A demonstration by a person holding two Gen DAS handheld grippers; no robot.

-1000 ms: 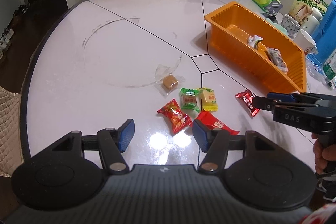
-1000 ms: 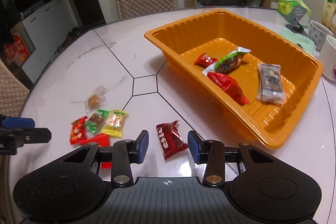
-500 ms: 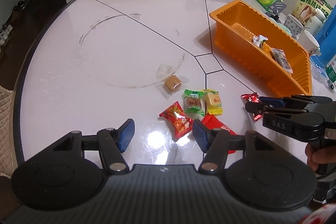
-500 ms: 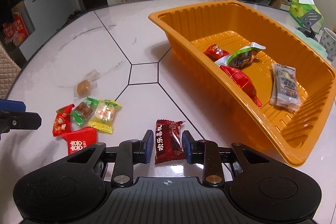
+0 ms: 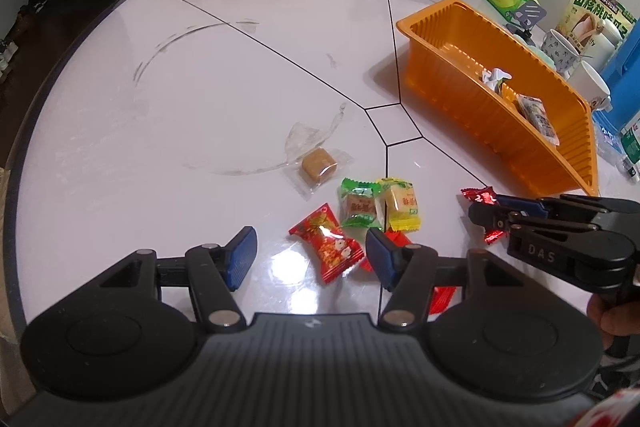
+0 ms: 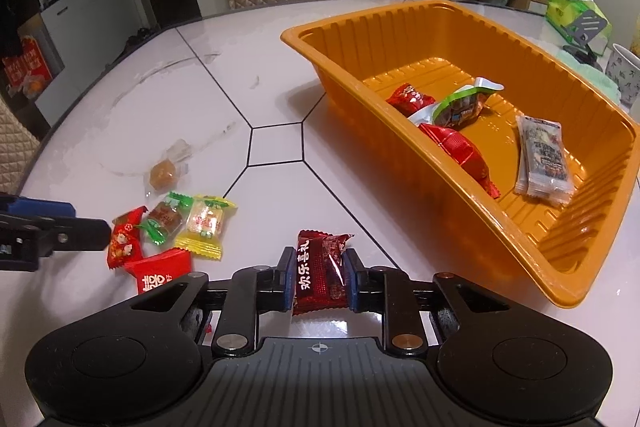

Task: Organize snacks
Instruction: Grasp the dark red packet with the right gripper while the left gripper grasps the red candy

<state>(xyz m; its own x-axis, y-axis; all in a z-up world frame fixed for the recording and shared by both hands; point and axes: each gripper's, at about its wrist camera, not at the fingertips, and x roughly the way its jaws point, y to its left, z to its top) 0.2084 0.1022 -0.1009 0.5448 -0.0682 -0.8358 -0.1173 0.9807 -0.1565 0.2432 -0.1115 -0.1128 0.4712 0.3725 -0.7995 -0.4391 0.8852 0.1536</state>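
While the left gripper (image 5: 310,253) hangs over the loose sweets with its blue fingers (image 5: 242,255) spread apart and nothing between them, the right gripper (image 6: 316,277) has just been closing and now clamps a dark red candy packet (image 6: 320,273) by its two sides, low over the white counter (image 5: 200,99). A second ago that packet lay flat on the counter between fingers that stood well apart. The orange tray (image 6: 472,211) sits to the right and farther off, holding a small red candy (image 6: 410,98), a green-edged packet (image 6: 460,107), a long red packet (image 6: 460,151) and a clear-wrapped bar (image 6: 542,159). To the left on the counter lies a close cluster: a red candy with a printed picture (image 5: 326,243), a green candy (image 5: 358,203) and a yellow candy (image 5: 400,203) side by side, and a flat red packet (image 6: 158,271) nearest. A brown caramel in clear wrap (image 5: 318,163) lies just beyond them. The left gripper now sits slightly closer to the cluster than before.
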